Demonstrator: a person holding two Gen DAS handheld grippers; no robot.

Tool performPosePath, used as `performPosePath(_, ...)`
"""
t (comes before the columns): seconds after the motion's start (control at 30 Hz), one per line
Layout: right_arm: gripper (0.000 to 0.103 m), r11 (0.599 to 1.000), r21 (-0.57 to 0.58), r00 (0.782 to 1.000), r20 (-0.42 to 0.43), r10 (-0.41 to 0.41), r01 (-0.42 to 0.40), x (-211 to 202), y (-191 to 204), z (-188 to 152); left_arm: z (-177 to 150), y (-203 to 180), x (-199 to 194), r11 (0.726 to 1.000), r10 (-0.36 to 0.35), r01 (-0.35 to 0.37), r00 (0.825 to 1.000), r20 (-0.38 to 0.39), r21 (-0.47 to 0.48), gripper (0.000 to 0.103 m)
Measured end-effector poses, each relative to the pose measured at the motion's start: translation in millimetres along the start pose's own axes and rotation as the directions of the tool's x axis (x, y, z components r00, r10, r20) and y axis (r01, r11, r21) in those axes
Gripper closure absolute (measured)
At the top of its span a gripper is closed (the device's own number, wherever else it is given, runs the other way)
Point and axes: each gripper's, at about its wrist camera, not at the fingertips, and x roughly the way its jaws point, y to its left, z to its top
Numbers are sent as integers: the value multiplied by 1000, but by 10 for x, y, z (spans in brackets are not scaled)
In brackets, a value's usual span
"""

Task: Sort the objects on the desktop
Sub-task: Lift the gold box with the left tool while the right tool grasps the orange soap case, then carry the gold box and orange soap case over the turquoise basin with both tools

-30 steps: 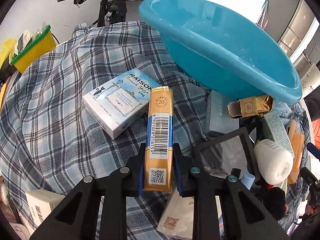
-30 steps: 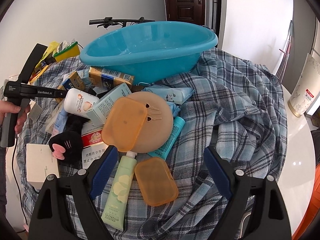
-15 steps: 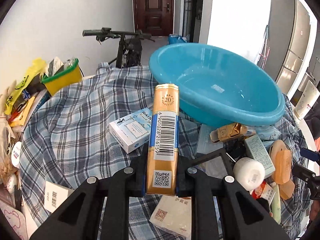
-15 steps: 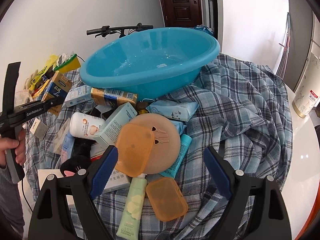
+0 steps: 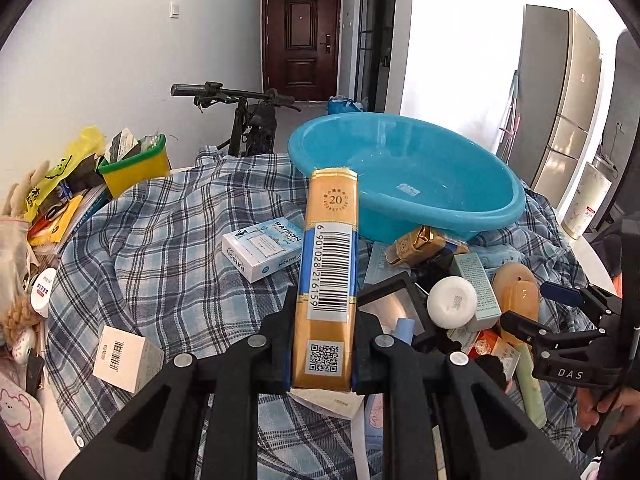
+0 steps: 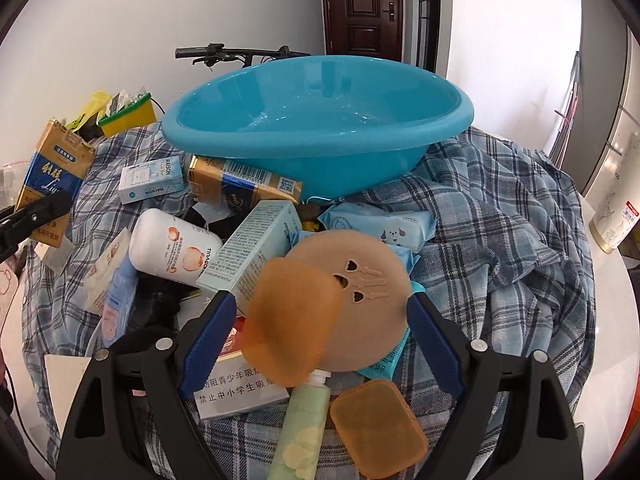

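Note:
My left gripper (image 5: 320, 344) is shut on a gold and blue cigarette pack (image 5: 328, 276) and holds it upright in the air, in front of the blue basin (image 5: 404, 172). The same pack shows at the left of the right wrist view (image 6: 52, 184). My right gripper (image 6: 320, 340) is open, its jaws standing either side of a tan round duck-face toy (image 6: 360, 292) with an orange bill (image 6: 288, 328). The pile around it holds a white bottle (image 6: 176, 248), a pale blue box (image 6: 252, 248) and another gold pack (image 6: 240, 184).
The basin (image 6: 320, 120) stands on a checked cloth (image 6: 500, 240). A Raison box (image 5: 262, 250) lies on the cloth left of the basin. A green tube (image 6: 304, 428) and an orange case (image 6: 376, 428) lie near me. A yellow bin (image 5: 134, 168) and a bicycle (image 5: 248, 120) stand behind.
My left gripper has lifted the gold pack off the cloth and raised it. My right gripper has moved closer to the duck toy, its jaws still wide.

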Motion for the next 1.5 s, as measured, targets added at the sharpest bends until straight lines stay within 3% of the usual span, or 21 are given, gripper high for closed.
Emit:
performPosePath(0.17, 18, 993, -80, 997, 5, -83, 83, 77, 136, -43, -47, -24, 42, 1000, -12, 12, 1000, -8, 0, 82)
performPosePath(0.27, 33, 991, -81, 994, 33, -108, 110, 41, 134, -69, -65, -42, 39, 1000, -6, 6, 1000, -7, 9, 82)
performPosePath(0.3, 46, 990, -84, 993, 38, -113, 116, 29, 131, -76, -65, -42, 40, 1000, -6, 6, 1000, -8, 8, 82)
performPosePath(0.33, 52, 990, -90, 994, 38, -103, 107, 21, 128, -82, -65, -43, 44, 1000, -7, 7, 1000, -9, 5, 82)
performPosePath(0.5, 60, 995, -67, 996, 60, -70, 74, -69, 50, -100, -86, -68, 28, 1000, -12, 12, 1000, -10, 8, 82)
performPosePath(0.63, 61, 999, -22, 997, 78, -23, 25, -203, -51, -94, -98, -118, -14, 1000, -14, 14, 1000, 2, 18, 82)
performPosePath(1.0, 61, 998, -10, 975, 212, -62, 66, -623, -103, -64, -49, -338, -231, 999, -37, 34, 995, 95, 41, 82)
performPosePath(1.17, 61, 997, -16, 959, 276, -63, 70, -793, -45, -53, -67, -488, -417, 996, -41, 24, 978, 205, 85, 82)
performPosePath(1.33, 61, 998, -19, 936, 349, -48, 59, -970, 44, -37, -92, -608, -599, 996, -77, 59, 954, 290, 73, 82)
performPosePath(1.5, 61, 997, -28, 904, 424, -54, 73, -1131, 161, -29, -77, -726, -668, 994, -105, 88, 943, 316, 69, 82)
